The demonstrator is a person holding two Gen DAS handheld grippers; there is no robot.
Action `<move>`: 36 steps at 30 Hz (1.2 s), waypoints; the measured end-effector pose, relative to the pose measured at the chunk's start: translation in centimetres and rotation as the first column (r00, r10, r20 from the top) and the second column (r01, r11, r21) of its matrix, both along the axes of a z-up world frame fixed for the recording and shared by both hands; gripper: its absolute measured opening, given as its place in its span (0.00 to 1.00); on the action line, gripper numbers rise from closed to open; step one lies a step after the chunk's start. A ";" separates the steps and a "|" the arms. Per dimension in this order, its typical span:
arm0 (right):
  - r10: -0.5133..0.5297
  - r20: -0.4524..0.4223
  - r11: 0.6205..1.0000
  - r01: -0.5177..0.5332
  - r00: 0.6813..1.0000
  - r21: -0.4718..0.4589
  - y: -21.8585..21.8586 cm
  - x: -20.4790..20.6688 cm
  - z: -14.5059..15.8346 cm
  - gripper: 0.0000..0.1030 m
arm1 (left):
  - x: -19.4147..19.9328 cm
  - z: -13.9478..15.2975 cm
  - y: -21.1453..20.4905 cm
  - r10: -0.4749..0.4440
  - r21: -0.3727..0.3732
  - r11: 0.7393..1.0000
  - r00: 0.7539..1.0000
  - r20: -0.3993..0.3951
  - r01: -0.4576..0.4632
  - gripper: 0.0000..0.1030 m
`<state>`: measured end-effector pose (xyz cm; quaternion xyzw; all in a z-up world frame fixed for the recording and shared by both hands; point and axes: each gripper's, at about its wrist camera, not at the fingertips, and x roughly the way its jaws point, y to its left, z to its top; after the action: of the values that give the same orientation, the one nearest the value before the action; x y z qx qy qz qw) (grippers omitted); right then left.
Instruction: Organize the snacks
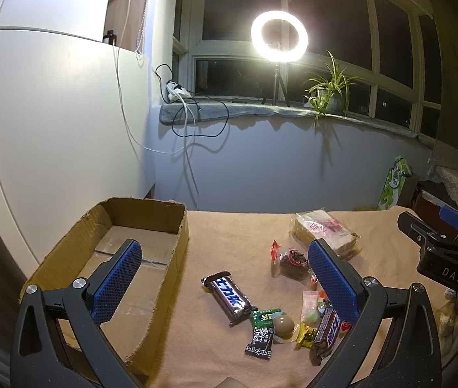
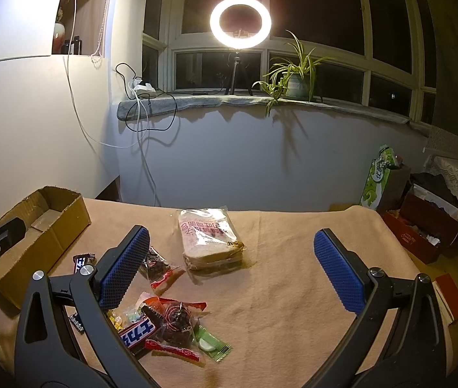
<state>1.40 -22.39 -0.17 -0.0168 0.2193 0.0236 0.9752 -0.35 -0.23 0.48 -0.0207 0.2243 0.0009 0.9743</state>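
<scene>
A cardboard box (image 1: 182, 226) stands open and holds nothing at the table's left; it also shows in the right wrist view (image 2: 67, 226). Loose snacks lie on the tan cloth: a chocolate bar (image 1: 230, 297), a second chocolate bar (image 2: 138, 334), a bagged bread slice (image 2: 209, 239), dark dried-fruit packets (image 2: 177, 323), a green packet (image 2: 211, 344) and a packed egg (image 1: 283, 326). My left gripper (image 1: 224, 271) hangs open above the box edge and the chocolate bar. My right gripper (image 2: 232, 265) hangs open over the cloth near the bread. Neither holds anything.
A ring light (image 1: 279, 37) on a tripod, a potted plant (image 1: 329, 93) and a power strip with cables (image 1: 177, 92) sit on the windowsill behind the table. A green bag (image 2: 376, 181) and red boxes (image 2: 423, 226) stand on the floor at right.
</scene>
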 end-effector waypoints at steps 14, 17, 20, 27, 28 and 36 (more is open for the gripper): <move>0.000 0.001 1.000 0.000 1.000 -0.002 0.0 0.0 -0.1 1.00 | -0.1 -0.1 0.0 0.000 0.000 1.000 1.000 0.000 0.000 0.99; 0.000 0.002 1.000 0.000 1.000 0.000 0.1 -0.1 -0.1 1.00 | -0.1 0.0 -0.1 0.000 0.001 1.000 1.000 0.004 0.000 0.99; 0.000 0.008 1.000 0.000 1.000 -0.004 0.0 -0.3 0.3 1.00 | -0.1 -0.1 -0.1 0.000 0.002 1.000 1.000 0.005 0.000 1.00; 0.003 0.018 1.000 -0.003 1.000 -0.008 0.2 -1.1 1.0 1.00 | -0.5 0.0 -0.2 0.002 0.012 1.000 1.000 0.013 -0.003 0.99; 0.003 0.019 1.000 -0.003 1.000 -0.008 0.2 -1.1 1.1 1.00 | -0.8 0.0 -0.2 0.003 0.014 1.000 1.000 0.016 -0.003 0.99; 0.005 0.030 1.000 -0.004 1.000 -0.011 0.5 -1.7 1.4 1.00 | -1.6 0.1 -0.1 0.000 0.016 1.000 1.000 0.028 -0.001 1.00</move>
<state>-0.32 -21.84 1.22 -0.0229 0.2045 0.0244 0.9783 -1.98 -0.34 0.61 -0.0128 0.2105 0.0027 0.9775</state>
